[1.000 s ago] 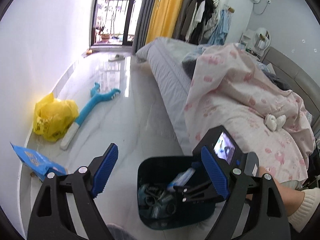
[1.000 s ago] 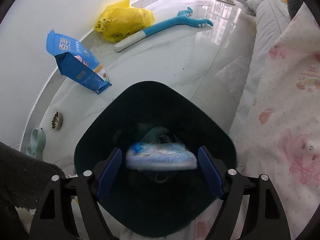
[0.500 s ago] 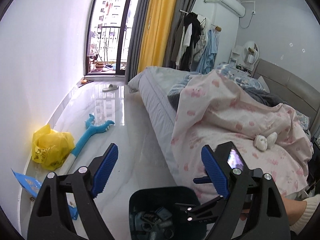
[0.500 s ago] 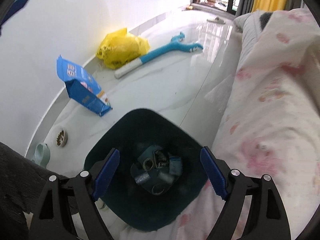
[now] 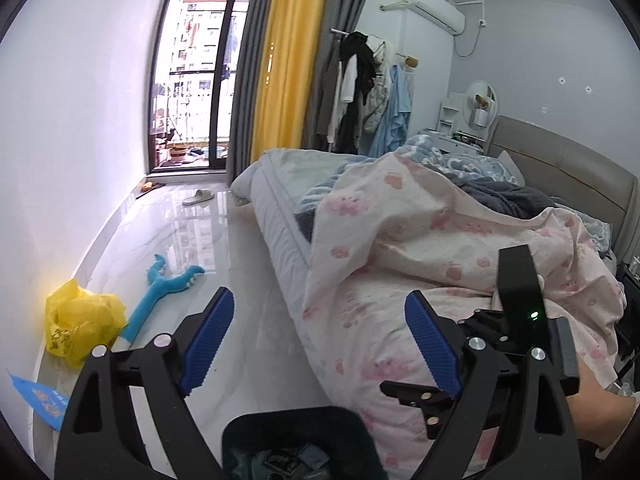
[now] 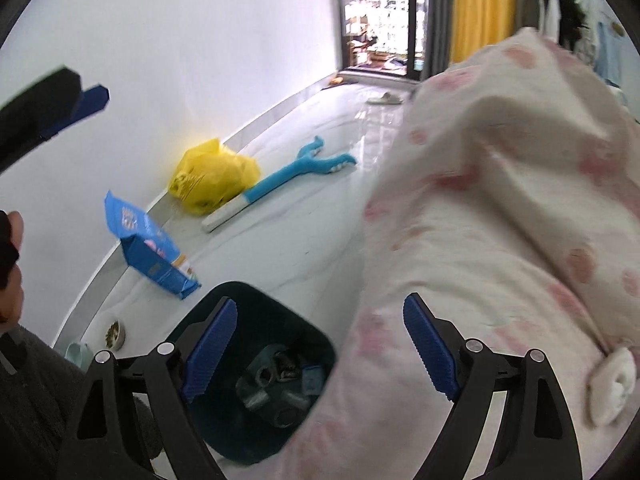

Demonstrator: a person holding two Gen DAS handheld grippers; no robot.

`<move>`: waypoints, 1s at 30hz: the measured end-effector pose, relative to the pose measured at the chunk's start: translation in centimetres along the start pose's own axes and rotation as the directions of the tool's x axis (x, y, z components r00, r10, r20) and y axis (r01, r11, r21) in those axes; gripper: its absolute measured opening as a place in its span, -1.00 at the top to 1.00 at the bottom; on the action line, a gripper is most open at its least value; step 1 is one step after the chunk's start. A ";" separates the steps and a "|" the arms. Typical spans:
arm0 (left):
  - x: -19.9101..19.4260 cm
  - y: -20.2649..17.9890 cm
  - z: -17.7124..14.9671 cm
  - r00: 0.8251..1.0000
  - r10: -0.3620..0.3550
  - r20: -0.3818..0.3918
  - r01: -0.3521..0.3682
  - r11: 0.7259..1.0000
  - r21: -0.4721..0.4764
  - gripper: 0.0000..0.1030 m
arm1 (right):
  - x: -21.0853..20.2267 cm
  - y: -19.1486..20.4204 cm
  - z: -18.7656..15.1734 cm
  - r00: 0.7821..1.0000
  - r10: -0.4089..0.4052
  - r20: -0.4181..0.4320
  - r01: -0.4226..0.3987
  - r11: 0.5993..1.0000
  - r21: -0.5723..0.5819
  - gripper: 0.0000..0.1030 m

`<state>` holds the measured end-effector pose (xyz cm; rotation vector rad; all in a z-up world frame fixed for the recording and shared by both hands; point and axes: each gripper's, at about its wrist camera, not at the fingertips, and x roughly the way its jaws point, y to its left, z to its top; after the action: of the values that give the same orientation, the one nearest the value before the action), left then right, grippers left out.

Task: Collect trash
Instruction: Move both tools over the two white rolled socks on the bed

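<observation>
Both claws, left claw (image 5: 316, 336) and right claw (image 6: 320, 344), gape wide and empty, jaws just opening further. Dark teal plastic bin (image 6: 304, 320) holding trash sits at six o'clock, pink-patterned quilt (image 6: 500, 220) crowding three o'clock. Blue snack bag (image 6: 152, 252), yellow plastic bag (image 6: 212, 176) lie at ten o'clock.

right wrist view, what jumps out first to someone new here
The yellow bag by the wall, with the blue pouch nearer on the pale floor. The dark bin of trash sits beside the pink-print quilt, under the open, empty right gripper.
</observation>
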<state>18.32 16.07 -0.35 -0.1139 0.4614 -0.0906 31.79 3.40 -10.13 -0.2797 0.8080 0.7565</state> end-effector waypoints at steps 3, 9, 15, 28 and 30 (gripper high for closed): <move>1.0 -1.4 0.3 1.000 -0.017 0.002 0.017 1.000 0.013 -0.75 | -1.3 -1.7 -0.4 0.999 -0.031 0.023 0.030 0.999 0.014 -0.69; 2.3 -4.5 0.9 0.998 -0.062 0.008 0.062 0.998 0.025 -0.76 | -3.6 -5.2 -1.4 0.994 -0.095 0.057 0.092 0.995 0.050 -0.70; 3.8 -7.8 1.1 0.994 -0.109 -0.008 0.109 0.993 0.037 -0.77 | -6.0 -9.2 -2.7 0.981 -0.178 0.078 0.172 0.982 0.080 -0.71; 7.6 -13.0 0.1 0.982 -0.169 -0.089 0.174 0.983 0.055 -0.77 | -10.8 -16.3 -6.1 0.940 -0.325 0.103 0.306 0.937 0.167 -0.74; 8.2 -13.8 -0.2 0.979 -0.177 -0.102 0.184 0.981 0.056 -0.77 | -11.3 -17.2 -6.5 0.934 -0.339 0.108 0.318 0.932 0.177 -0.74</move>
<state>24.73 1.47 -2.30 -0.0870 0.5437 -0.2905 35.22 -17.68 -7.06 -0.2117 0.6637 0.3883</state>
